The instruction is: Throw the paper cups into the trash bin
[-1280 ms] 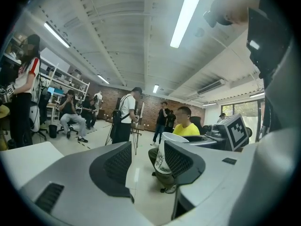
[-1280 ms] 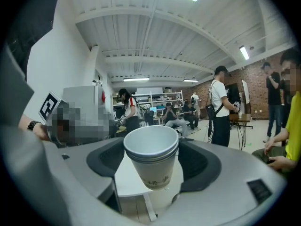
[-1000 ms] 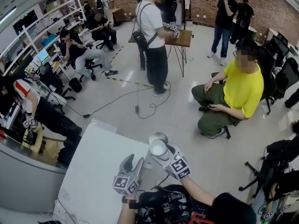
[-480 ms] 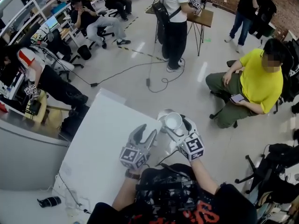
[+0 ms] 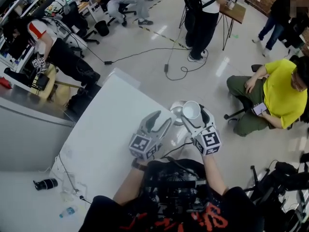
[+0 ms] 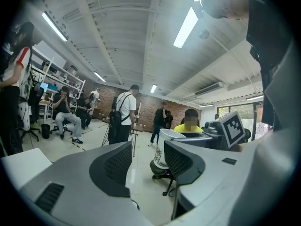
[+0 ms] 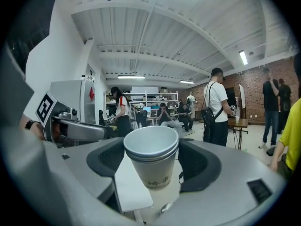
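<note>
Two stacked white paper cups [image 5: 191, 109] stand upright between the jaws of my right gripper [image 5: 194, 116], which is shut on them above the far edge of the white table [image 5: 106, 129]. In the right gripper view the cups [image 7: 150, 147] fill the gap of the right gripper [image 7: 153, 167], both pads against their sides. A round silver bin [image 5: 176, 112] shows just behind and left of the cups, mostly hidden. My left gripper [image 5: 160, 120] hovers open and empty beside them. In the left gripper view, the cups [image 6: 162, 147] show past the open left gripper [image 6: 148, 157].
A seated person in yellow [image 5: 285, 93] is on the floor to the right. A standing person in a white shirt [image 5: 205, 4] is beyond the table, with cables [image 5: 159, 52] on the floor. A grey counter [image 5: 29, 110] lies left. A bottle [image 5: 67, 210] lies near the table's corner.
The head view has tipped down and swung. Both grippers now sit higher in it and closer together, with the cups still gripped beside the silver bin.
</note>
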`<state>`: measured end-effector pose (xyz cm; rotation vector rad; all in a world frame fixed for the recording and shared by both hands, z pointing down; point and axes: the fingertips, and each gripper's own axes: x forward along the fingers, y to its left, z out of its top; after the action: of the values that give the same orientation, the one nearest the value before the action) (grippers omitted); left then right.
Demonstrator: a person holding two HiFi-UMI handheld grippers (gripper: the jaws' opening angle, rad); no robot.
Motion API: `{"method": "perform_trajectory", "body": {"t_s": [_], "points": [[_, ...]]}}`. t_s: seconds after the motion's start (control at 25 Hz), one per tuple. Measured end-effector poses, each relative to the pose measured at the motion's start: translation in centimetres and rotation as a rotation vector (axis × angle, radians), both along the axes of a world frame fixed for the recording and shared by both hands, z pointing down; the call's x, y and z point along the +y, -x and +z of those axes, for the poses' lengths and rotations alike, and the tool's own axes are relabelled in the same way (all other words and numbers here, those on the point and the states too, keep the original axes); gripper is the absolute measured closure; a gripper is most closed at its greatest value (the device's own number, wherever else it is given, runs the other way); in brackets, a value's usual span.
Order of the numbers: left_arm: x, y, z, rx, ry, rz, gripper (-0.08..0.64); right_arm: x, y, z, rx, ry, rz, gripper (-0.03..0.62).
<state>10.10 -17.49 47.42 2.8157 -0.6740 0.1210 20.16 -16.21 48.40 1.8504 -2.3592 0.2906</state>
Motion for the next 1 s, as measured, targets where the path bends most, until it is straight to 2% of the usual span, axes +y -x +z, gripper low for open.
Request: {"method": "perform_trajectory", "body": {"t_s": [0.24,0.36,0.48,0.72,1.0], "points": [[-2.2,-1.8,0.5,-0.022,0.002,-0.1,0.36,-2.5,-2.4,1.3,-0.016,0.02,-0.093,0.224],[-3.4,-2.6,0.7,-0.033,0.009,-0.19,0.36,-4.1,-3.6,2.5,-0.012,0.036,-0.163,0.224],[-3.9,-3.0,1.1,-0.048,0.022,-0.283,0.36,-5.7,-4.3,4.8,-0.007,0.075,-0.242,0.222],[-3.2,-4.3,3.0,-0.083,0.086,-0.41,0.36,-6.9,-5.5,9.6,-0.003,0.173,-0.384,0.224],[-4.5,-5.1,5.6,-0.092,0.151,-0.451,0.36,-9.9,-6.7,14.3,-0.02,0.246,-0.409,0.222]]}}
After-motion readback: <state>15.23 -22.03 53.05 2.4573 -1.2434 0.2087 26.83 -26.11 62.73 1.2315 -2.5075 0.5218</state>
